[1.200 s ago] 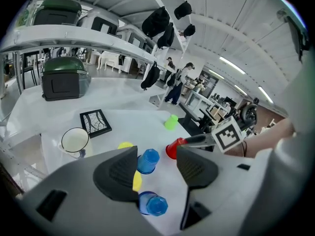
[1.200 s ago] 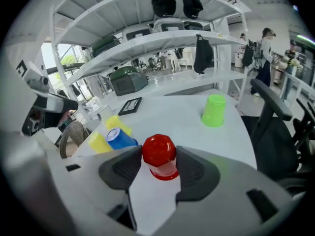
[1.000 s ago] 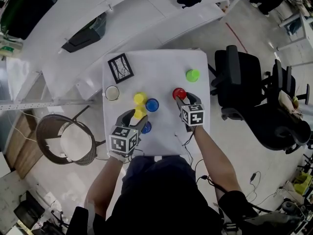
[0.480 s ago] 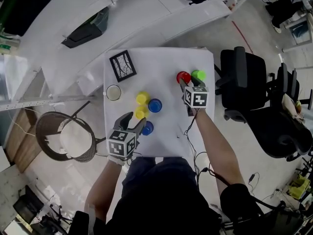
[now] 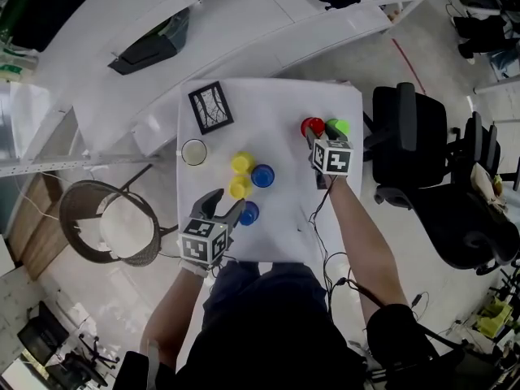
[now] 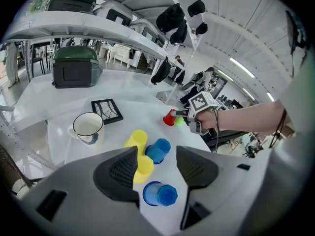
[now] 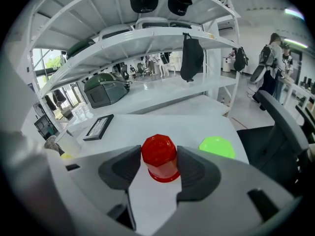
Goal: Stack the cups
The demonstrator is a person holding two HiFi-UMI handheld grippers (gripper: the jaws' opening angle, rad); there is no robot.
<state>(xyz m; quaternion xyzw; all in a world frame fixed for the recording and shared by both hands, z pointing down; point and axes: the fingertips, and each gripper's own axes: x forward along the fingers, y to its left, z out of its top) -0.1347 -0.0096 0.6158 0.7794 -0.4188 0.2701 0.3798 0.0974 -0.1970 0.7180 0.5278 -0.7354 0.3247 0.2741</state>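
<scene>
My right gripper [image 5: 316, 136] is shut on an upside-down red cup [image 5: 312, 126], its pads pressing both sides of it [image 7: 160, 157]. A green cup [image 5: 339, 126] stands upside down just to its right [image 7: 217, 147]. My left gripper [image 5: 225, 207] hangs open near the table's front, with nothing gripped. A blue cup [image 6: 160, 194] lies on its side below its jaws. Beyond it stand two yellow cups [image 5: 241, 162] [image 5: 238, 187] and an upside-down blue cup [image 5: 262, 175]. I cannot tell whether the red cup rests on the table.
A white mug [image 5: 194, 152] stands at the left edge of the white table [image 5: 276, 104], with a black picture frame [image 5: 210, 106] behind it. Black office chairs [image 5: 410, 145] stand to the right, a round wicker chair [image 5: 106, 226] to the left, and white shelving [image 5: 203, 31] behind.
My right gripper has carried the red cup away from me and to the right, up beside the green cup. My left gripper has barely moved.
</scene>
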